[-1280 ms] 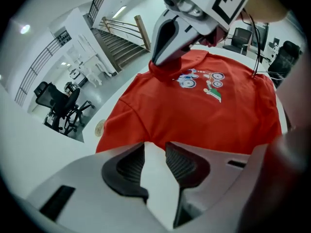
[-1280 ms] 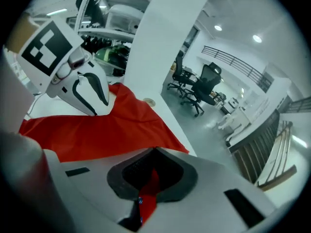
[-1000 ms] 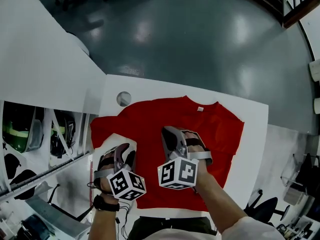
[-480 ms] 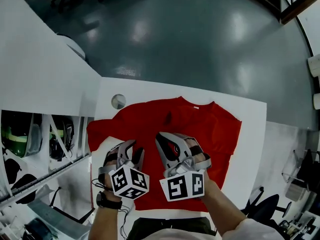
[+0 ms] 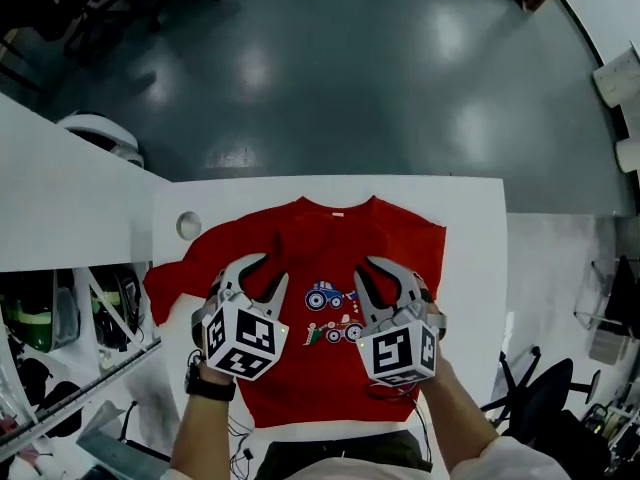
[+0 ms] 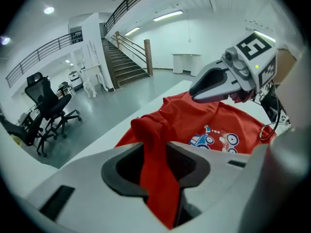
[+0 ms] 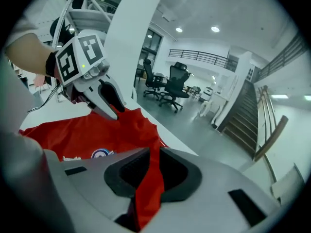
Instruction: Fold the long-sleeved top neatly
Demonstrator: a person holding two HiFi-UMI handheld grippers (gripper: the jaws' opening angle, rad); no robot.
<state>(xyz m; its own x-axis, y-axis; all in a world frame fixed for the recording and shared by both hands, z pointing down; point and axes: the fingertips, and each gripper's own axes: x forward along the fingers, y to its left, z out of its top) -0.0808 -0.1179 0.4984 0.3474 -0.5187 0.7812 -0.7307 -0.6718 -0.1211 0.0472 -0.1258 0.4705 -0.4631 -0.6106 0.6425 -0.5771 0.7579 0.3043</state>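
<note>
A red long-sleeved top (image 5: pixel 330 233) lies flat on the white table (image 5: pixel 470 228), collar away from me and its tractor print (image 5: pixel 335 313) showing. My left gripper (image 5: pixel 272 270) hovers over the top's left part, shut on a thick fold of red cloth (image 6: pixel 156 166). My right gripper (image 5: pixel 364 266) is over the right part. A thin strip of red cloth (image 7: pixel 148 171) runs between its jaws, which have just been opening a little while still pinching it. Each gripper sees the other across the top: the right one (image 6: pixel 197 92), the left one (image 7: pixel 115 113).
One sleeve (image 5: pixel 165 278) trails off to the left, near a small round disc (image 5: pixel 188 225) on the table. A white partition (image 5: pixel 60 198) stands at the left with cluttered shelves (image 5: pixel 70 318) below it. Beyond the far edge is grey floor (image 5: pixel 330 78).
The grippers have drawn apart, the right one going right, and the tractor print between them has come into sight. My view has shifted, so the top sits more centred.
</note>
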